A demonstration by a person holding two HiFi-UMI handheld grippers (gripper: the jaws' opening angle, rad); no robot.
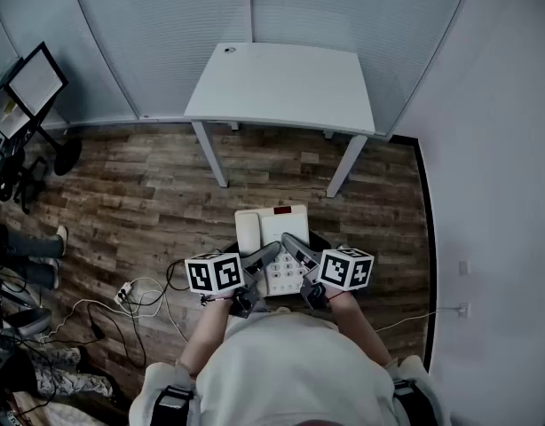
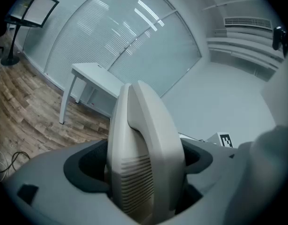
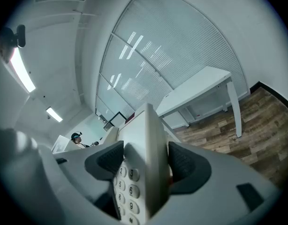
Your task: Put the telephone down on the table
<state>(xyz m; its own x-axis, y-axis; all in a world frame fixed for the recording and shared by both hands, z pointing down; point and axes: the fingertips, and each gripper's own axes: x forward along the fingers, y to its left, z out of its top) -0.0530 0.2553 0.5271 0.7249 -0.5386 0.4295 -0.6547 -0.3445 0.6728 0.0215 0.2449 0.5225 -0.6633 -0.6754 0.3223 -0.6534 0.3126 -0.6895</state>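
A beige desk telephone (image 1: 274,238) hangs in the air in front of me, over the wooden floor and short of the table. My left gripper (image 1: 265,257) is shut on its handset side (image 2: 144,158), which fills the left gripper view between the dark pads. My right gripper (image 1: 295,248) is shut on the keypad edge (image 3: 144,172); number keys show beside the jaw in the right gripper view. The white table (image 1: 281,85) stands ahead against the glass wall, seen also as the table (image 2: 94,76) in the left gripper view and the table (image 3: 195,90) in the right gripper view.
A small dark object (image 1: 230,50) lies at the table's far left corner. Cables (image 1: 139,295) trail over the floor on my left. A stand with a screen (image 1: 28,91) is at far left. A person (image 3: 78,138) stands far off in the right gripper view.
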